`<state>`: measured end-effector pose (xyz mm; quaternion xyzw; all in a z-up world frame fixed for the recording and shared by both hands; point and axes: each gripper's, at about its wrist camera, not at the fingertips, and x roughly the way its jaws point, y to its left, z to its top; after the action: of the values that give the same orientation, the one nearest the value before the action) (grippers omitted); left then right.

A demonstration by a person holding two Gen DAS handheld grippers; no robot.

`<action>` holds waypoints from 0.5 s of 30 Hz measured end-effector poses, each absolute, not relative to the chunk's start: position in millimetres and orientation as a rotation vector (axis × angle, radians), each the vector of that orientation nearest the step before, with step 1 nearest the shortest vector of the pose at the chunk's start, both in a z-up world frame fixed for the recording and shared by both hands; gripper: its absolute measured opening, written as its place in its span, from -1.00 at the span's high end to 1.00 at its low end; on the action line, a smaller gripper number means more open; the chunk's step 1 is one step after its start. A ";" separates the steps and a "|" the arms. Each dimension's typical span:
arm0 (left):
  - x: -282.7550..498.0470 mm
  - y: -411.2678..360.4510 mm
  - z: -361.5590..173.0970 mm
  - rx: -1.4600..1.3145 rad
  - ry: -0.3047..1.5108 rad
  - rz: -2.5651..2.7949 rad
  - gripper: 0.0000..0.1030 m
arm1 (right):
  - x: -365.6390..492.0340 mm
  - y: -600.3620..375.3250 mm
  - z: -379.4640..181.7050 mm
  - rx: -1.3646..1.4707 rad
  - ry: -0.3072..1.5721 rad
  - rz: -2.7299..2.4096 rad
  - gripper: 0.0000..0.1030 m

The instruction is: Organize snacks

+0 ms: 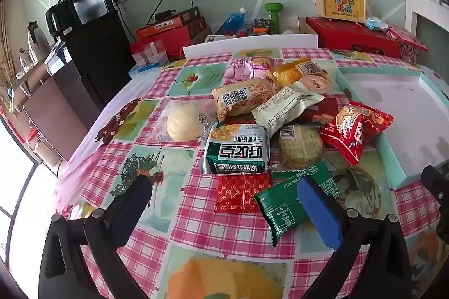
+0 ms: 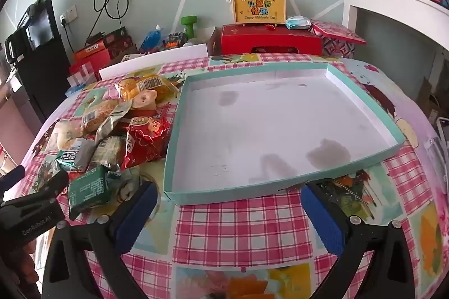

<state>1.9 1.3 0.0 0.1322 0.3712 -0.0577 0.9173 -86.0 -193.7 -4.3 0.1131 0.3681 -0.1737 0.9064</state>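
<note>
A pile of wrapped snacks lies on the checked tablecloth. In the left wrist view I see a green and white packet (image 1: 237, 149), a small red packet (image 1: 242, 193), a dark green packet (image 1: 289, 203), a red bag (image 1: 355, 130) and a round bun (image 1: 183, 125). My left gripper (image 1: 224, 186) is open just in front of the pile, empty. A shallow teal-rimmed tray (image 2: 280, 186) with a white floor sits right of the pile. My right gripper (image 2: 228, 193) is open and empty at the tray's near edge. The pile also shows in the right wrist view (image 2: 112, 130).
A white chair back (image 1: 249, 45) stands at the table's far side. Red boxes (image 2: 269, 39) and a yellow gift box (image 2: 259, 6) sit behind the table. A black cabinet (image 1: 92, 52) stands at the left. A white shelf (image 2: 393, 18) is at the right.
</note>
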 end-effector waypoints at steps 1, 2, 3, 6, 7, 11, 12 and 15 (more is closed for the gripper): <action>3.0 2.0 -0.2 0.263 0.768 -0.121 -1.00 | -86.5 -193.6 -3.7 0.229 0.760 -0.358 -1.00; 1.7 10.2 3.0 0.234 0.753 -0.123 -1.00 | -87.4 -193.6 -2.7 0.225 0.760 -0.358 -1.00; 2.5 9.4 3.0 0.238 0.756 -0.120 -1.00 | -88.5 -193.7 -1.4 0.221 0.758 -0.359 -1.00; 2.4 12.4 4.0 0.230 0.748 -0.108 -1.00 | -86.8 -194.4 -3.2 0.220 0.766 -0.355 -1.00; 1.1 14.5 4.9 0.219 0.741 -0.107 -1.00 | -85.9 -193.1 -7.1 0.214 0.765 -0.360 -1.00; -1.3 14.7 5.4 0.208 0.731 -0.090 -1.00 | -86.7 -193.8 -5.8 0.221 0.758 -0.359 -1.00; -1.3 15.3 5.7 0.205 0.730 -0.090 -1.00 | -86.7 -194.3 -5.9 0.222 0.758 -0.358 -1.00; -1.2 16.0 5.3 0.203 0.727 -0.094 -1.00 | -86.7 -194.3 -4.8 0.224 0.758 -0.356 -1.00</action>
<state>-1.2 16.0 5.3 0.0988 0.3549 -0.0457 0.9285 -86.7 -194.3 -4.8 0.1084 0.3672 -0.1724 0.9076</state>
